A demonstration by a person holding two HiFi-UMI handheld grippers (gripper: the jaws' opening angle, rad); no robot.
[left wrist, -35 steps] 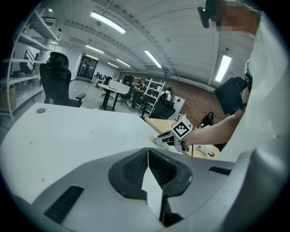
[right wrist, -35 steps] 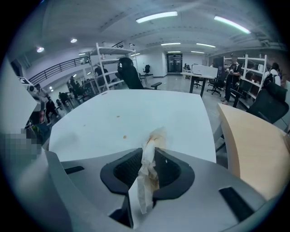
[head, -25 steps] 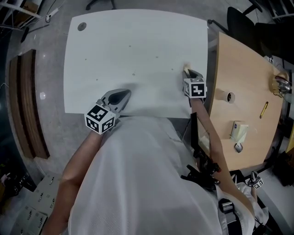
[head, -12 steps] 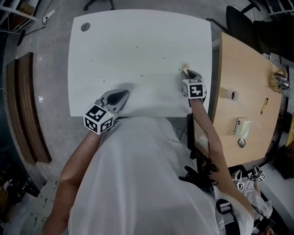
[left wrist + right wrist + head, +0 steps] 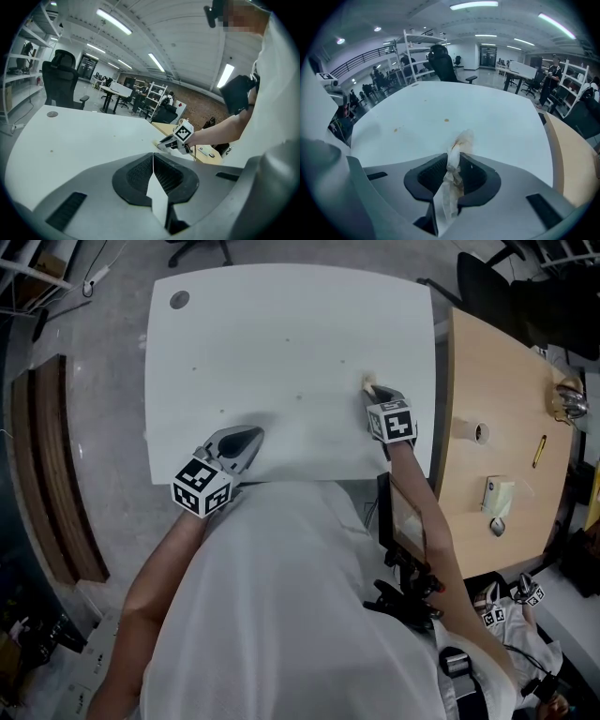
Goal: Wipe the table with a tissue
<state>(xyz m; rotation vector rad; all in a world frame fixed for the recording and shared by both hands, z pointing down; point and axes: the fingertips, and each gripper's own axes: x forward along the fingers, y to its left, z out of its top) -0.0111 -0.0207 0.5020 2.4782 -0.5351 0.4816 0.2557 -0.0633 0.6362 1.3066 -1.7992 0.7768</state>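
Tissue: twisted into a strip, brown-stained, pinched in our right gripper's jaws, which are clamped on it. Its free end sticks out past the tips, long axis in line with the jaws, over the white table near its right edge. We can't tell if the end touches the surface. Nearest brown spot lies ahead of the tips, slightly left; another spot sits further left. So we judge the next stroke goes forward-left, right hand only. Left gripper: jaws closed on nothing, parked at the near table edge, well apart from the tissue. Spots are on the table, so wiping looks unfinished.
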